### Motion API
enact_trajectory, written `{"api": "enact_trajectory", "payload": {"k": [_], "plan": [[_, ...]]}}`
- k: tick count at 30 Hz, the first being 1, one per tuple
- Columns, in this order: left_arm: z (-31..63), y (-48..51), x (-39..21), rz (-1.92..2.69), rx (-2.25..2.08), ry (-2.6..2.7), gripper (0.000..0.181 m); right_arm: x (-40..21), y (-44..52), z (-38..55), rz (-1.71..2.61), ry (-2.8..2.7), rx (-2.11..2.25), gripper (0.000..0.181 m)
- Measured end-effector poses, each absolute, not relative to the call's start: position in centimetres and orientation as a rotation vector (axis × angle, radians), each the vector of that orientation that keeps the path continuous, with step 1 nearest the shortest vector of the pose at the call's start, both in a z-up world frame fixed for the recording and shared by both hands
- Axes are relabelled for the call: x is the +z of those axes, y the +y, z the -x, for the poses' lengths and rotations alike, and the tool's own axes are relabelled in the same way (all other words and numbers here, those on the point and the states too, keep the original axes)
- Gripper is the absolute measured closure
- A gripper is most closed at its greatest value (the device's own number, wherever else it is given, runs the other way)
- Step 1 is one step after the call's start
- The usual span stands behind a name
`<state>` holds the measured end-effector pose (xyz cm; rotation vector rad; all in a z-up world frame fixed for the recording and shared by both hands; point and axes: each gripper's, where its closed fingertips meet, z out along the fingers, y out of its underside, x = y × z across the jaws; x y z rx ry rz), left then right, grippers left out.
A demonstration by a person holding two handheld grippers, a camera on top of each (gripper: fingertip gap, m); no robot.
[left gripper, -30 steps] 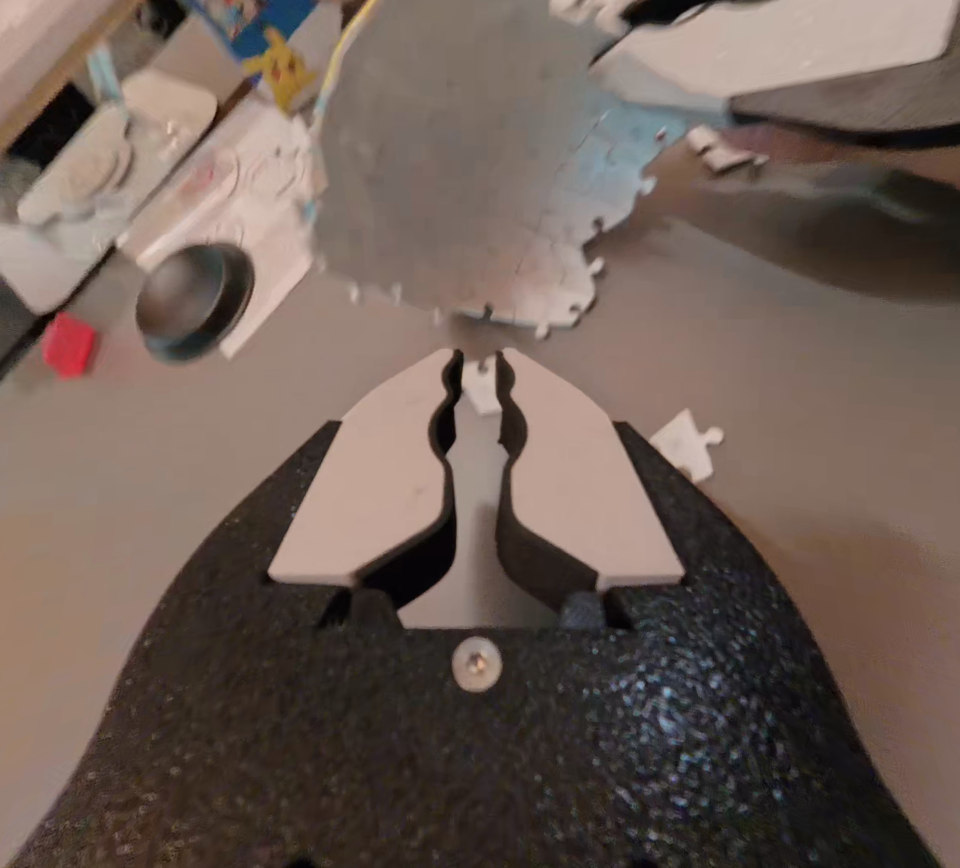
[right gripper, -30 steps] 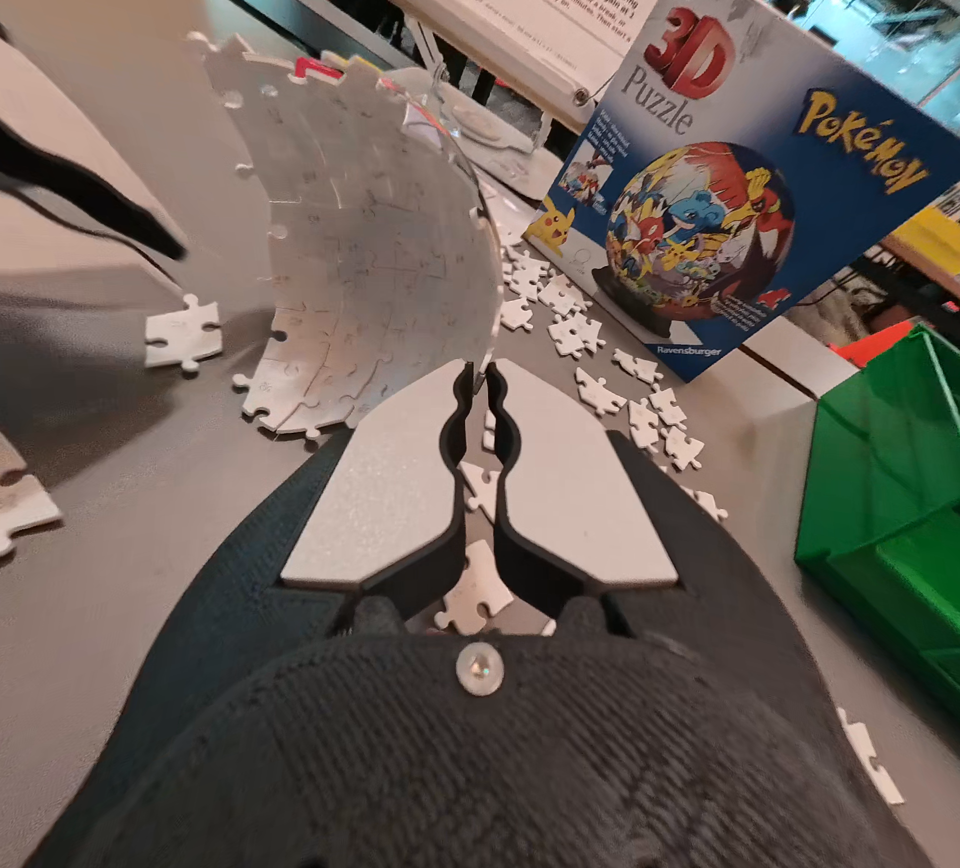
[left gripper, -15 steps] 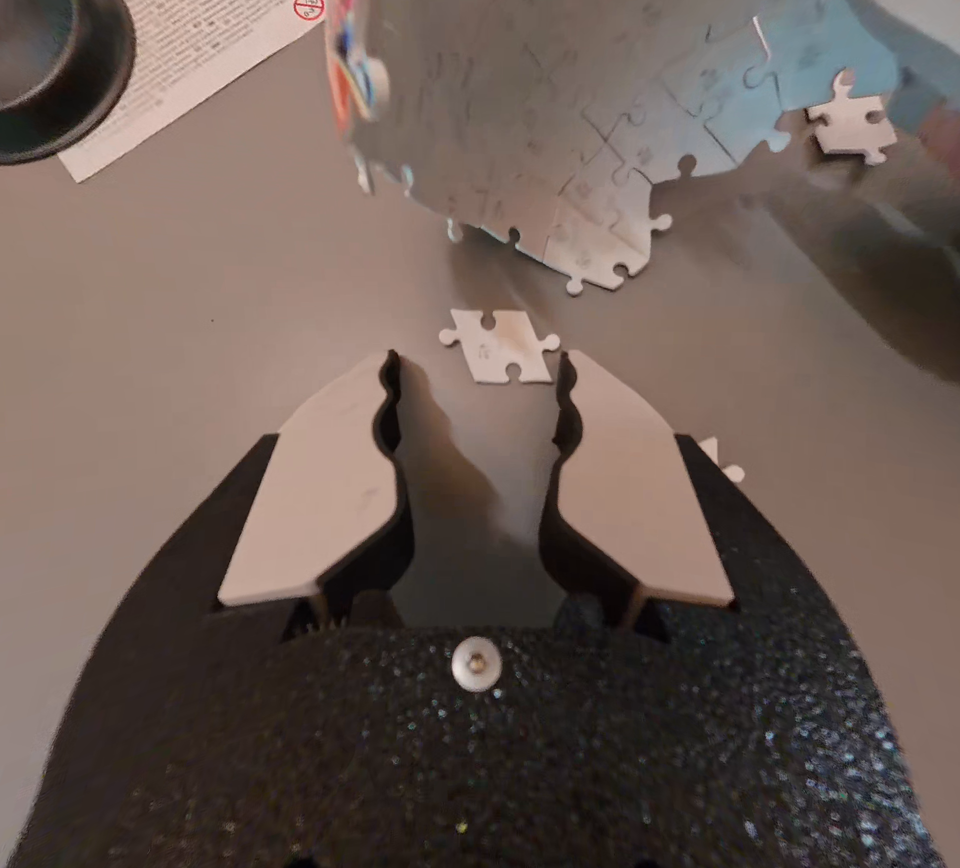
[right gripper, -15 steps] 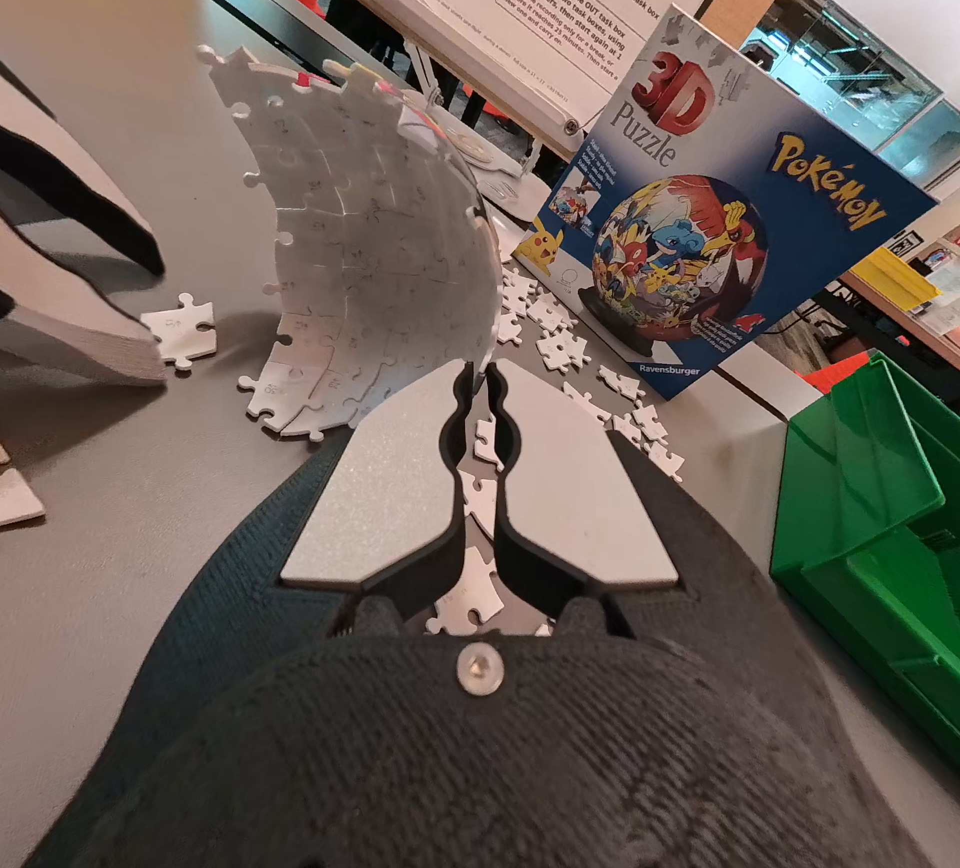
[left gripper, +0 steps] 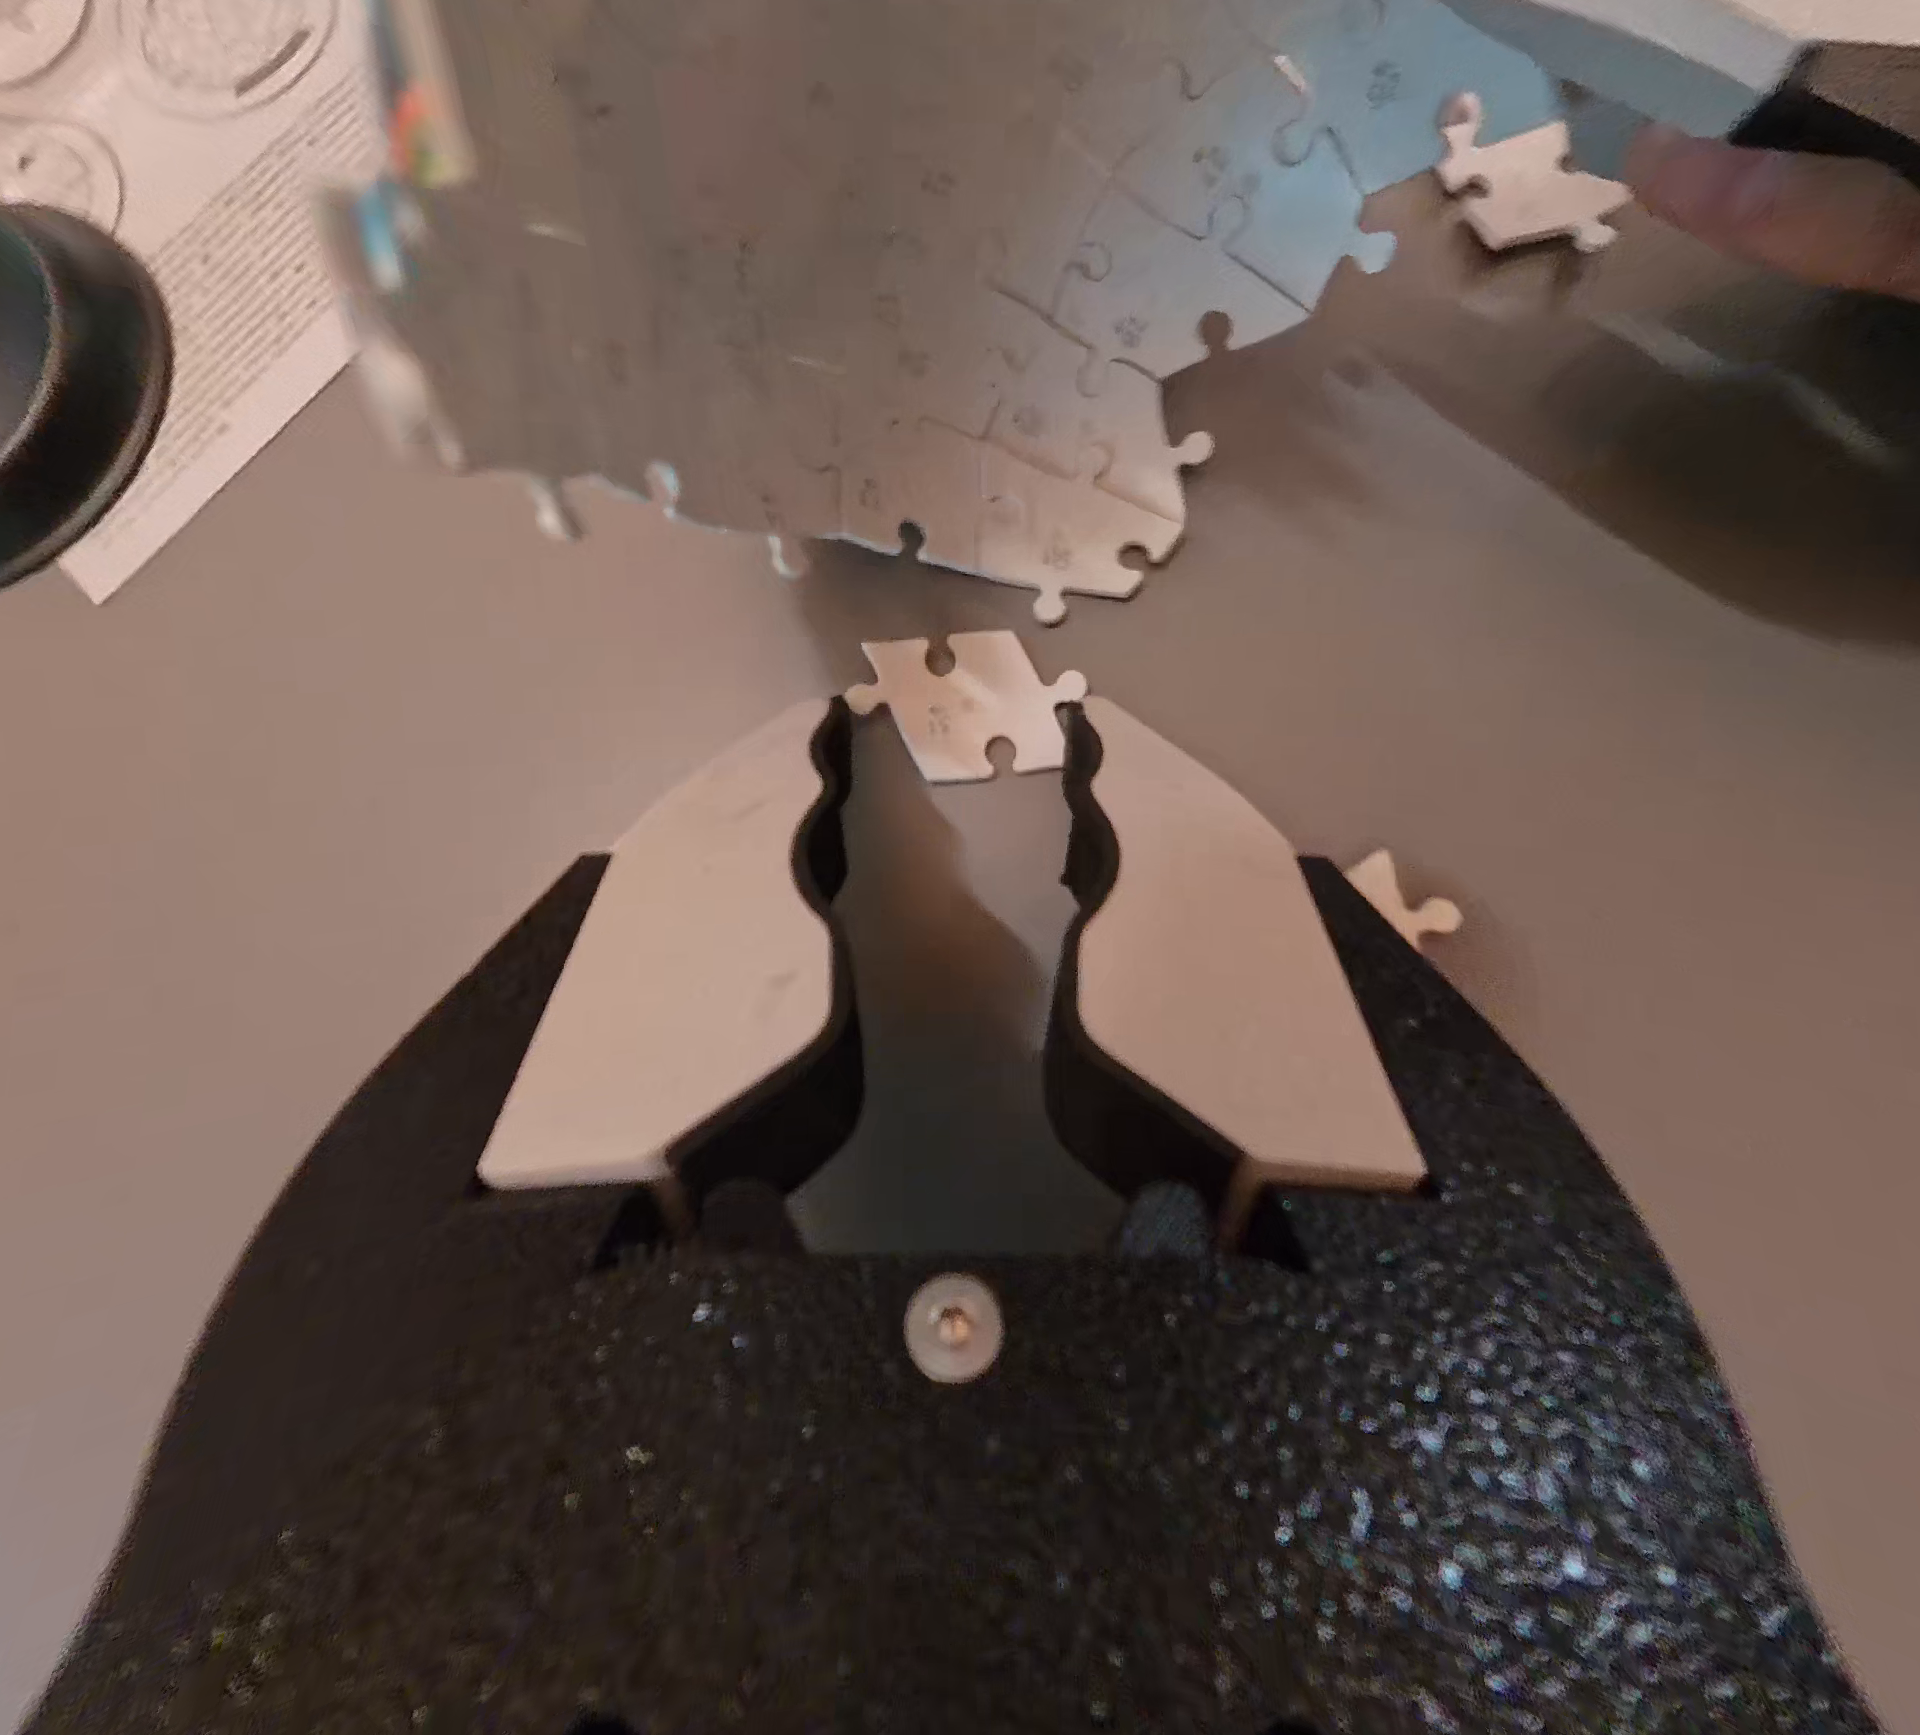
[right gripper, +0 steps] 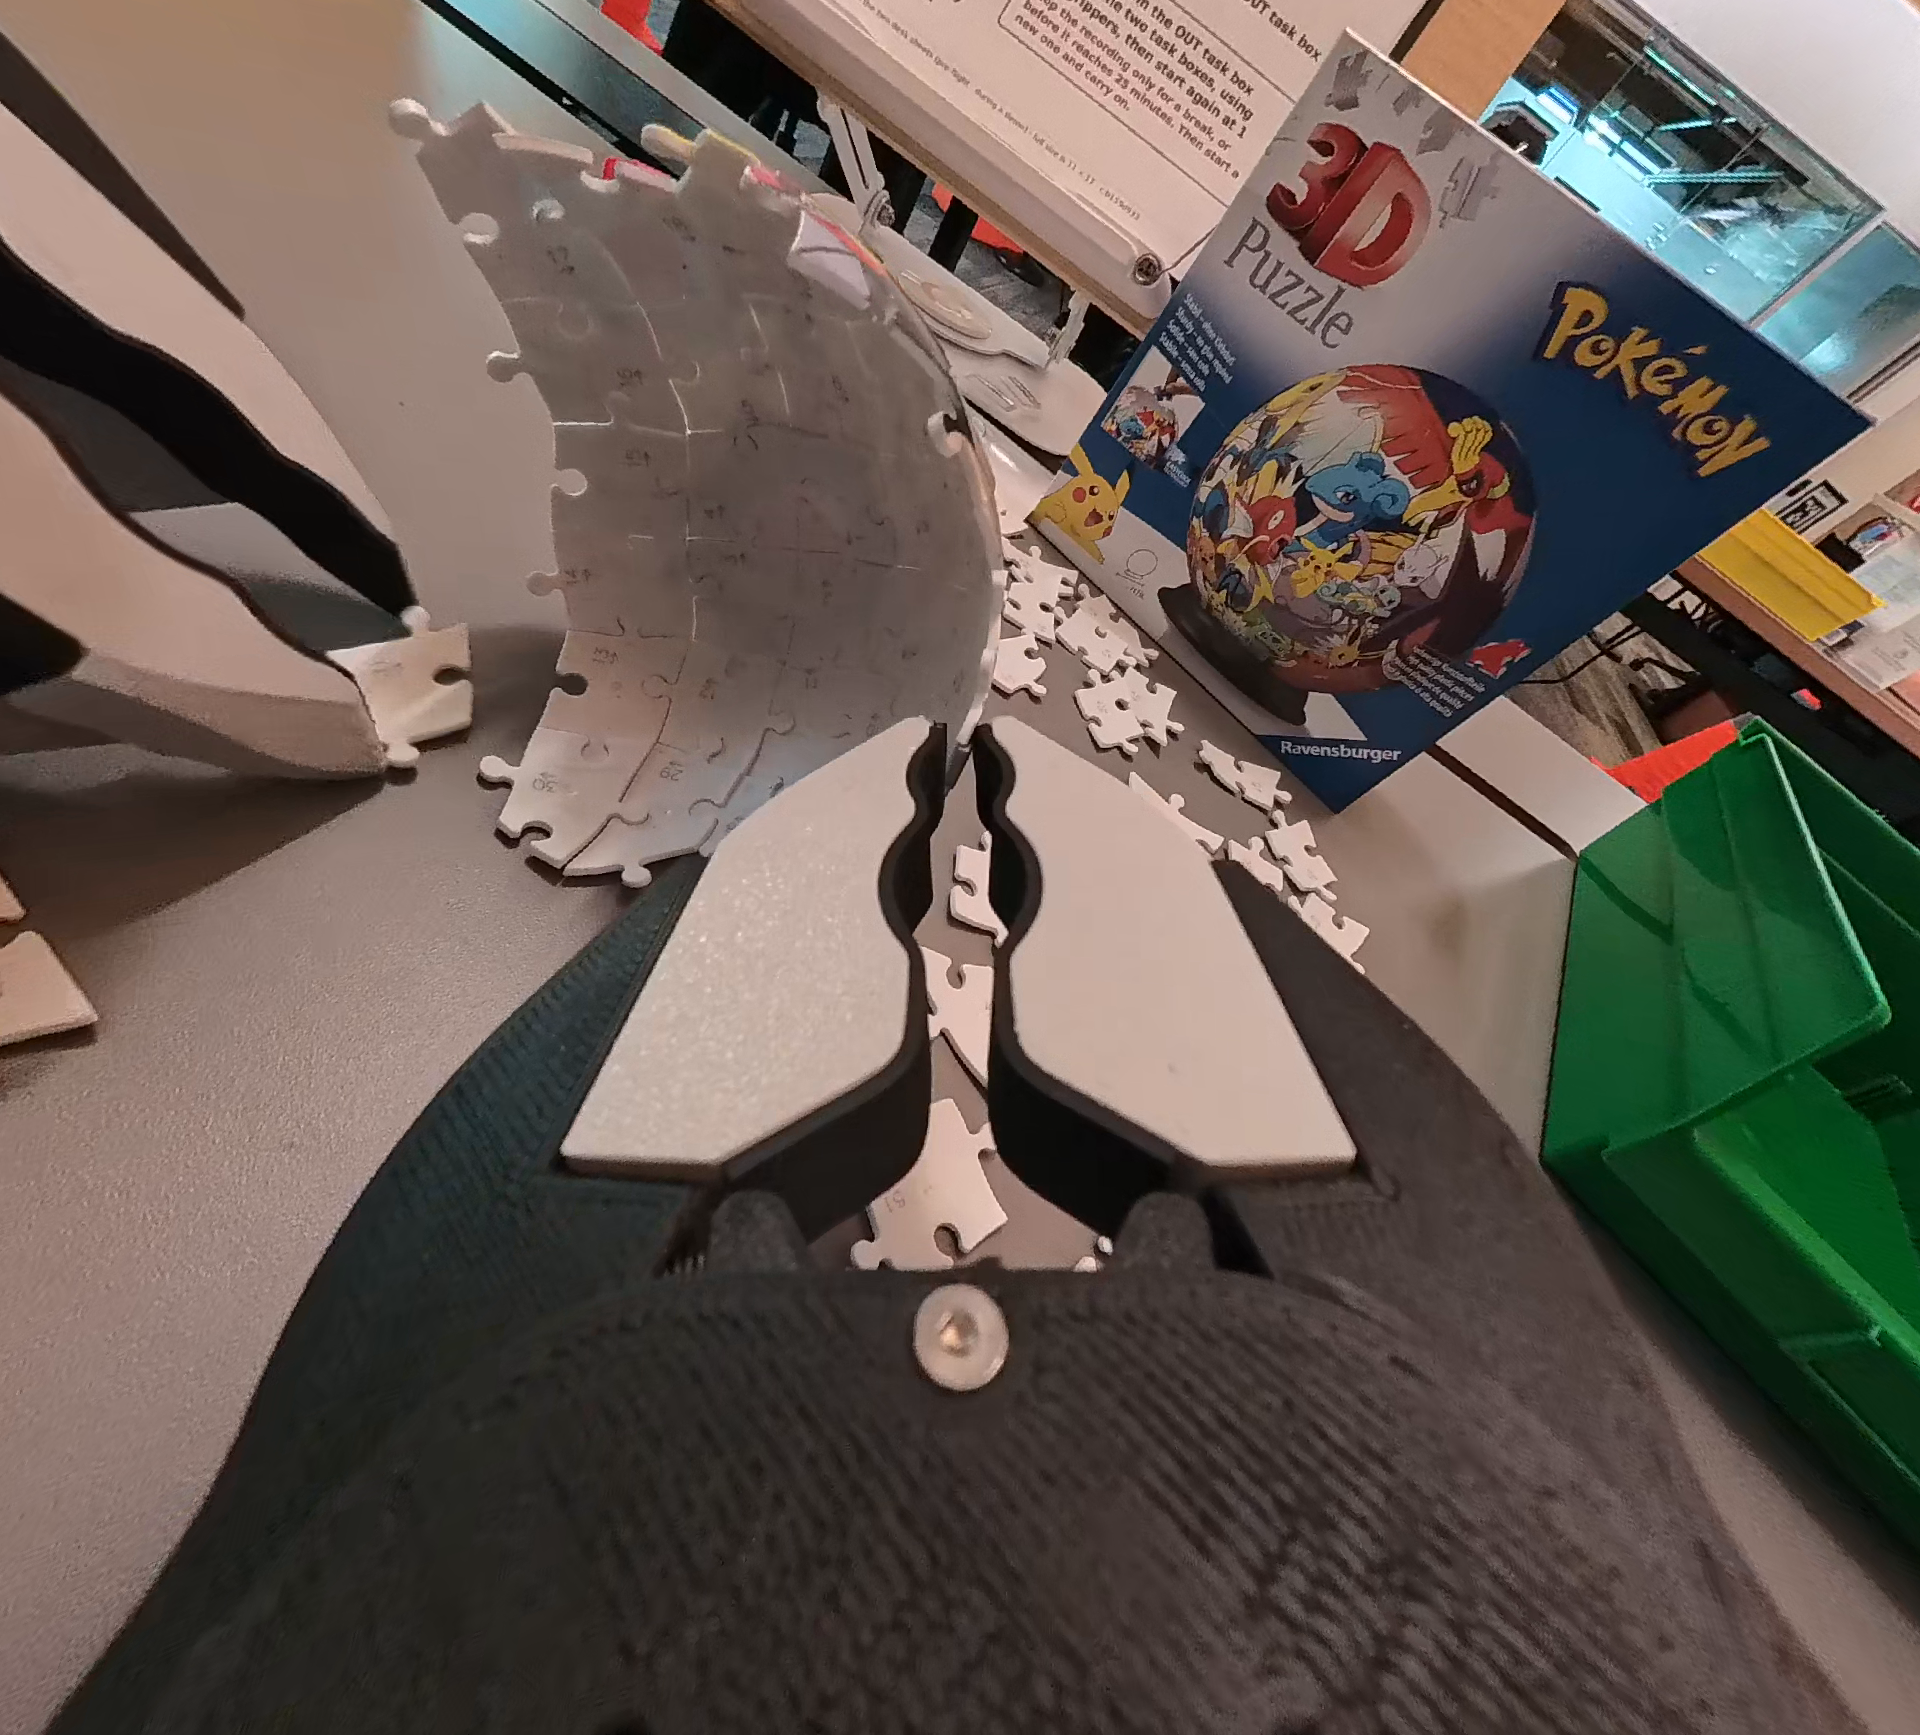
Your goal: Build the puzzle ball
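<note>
The partly built puzzle ball (right gripper: 727, 490), a curved shell with its grey-white inner side showing, stands on edge on the grey table (right gripper: 208, 1062). My right gripper (right gripper: 951, 740) is shut on the shell's right rim. The shell fills the top of the left wrist view (left gripper: 831, 179). My left gripper (left gripper: 956, 719) is open just in front of the shell's lower edge. A loose white puzzle piece (left gripper: 961, 714) lies flat on the table between its fingertips. The same piece (right gripper: 421, 688) shows at the left gripper's tips in the right wrist view.
Another loose piece (left gripper: 1527, 189) lies by a person's fingertip (left gripper: 1766, 210), and one more (left gripper: 1403, 896) beside my left gripper. A black ring stand (left gripper: 62, 397) sits on a printed sheet (left gripper: 239, 262). The puzzle box (right gripper: 1455, 490), several loose pieces (right gripper: 1091, 646) and a green bin (right gripper: 1745, 1010) stand to the right. About 12 cm separates my left fingertips from my right.
My left gripper let go of the small piece it held and tilted down over the table. The piece now lies flat and the jaws have narrowed around it. The right gripper kept its grip.
</note>
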<state>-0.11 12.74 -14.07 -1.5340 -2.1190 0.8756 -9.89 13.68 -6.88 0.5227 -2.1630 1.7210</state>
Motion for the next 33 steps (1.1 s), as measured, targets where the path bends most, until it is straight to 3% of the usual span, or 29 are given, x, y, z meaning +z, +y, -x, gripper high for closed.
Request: {"api": "enact_trajectory", "payload": {"k": [16, 20, 23, 29, 33], "plan": [[1.7, 13.4, -13.8, 1.844, 0.854, -1.942, 0.141, -6.7, 13.6, 9.7, -0.555, -2.131, 1.746, 0.176], [1.7, 13.6, -13.2, 1.793, 0.926, -1.918, 0.140, -6.7, 13.6, 9.7, -0.558, -2.129, 1.749, 0.176], [1.3, 13.1, -12.1, 1.668, 0.992, -1.966, 0.152, -6.7, 13.6, 9.7, -0.559, -2.126, 1.750, 0.176], [1.2, 13.0, -13.2, 1.465, 0.867, -2.115, 0.138, -6.7, 13.6, 9.7, -0.561, -2.125, 1.752, 0.176], [1.5, 13.1, -14.2, 1.430, 0.842, -2.145, 0.142, -6.7, 13.7, 9.6, -0.565, -2.123, 1.757, 0.176]]}}
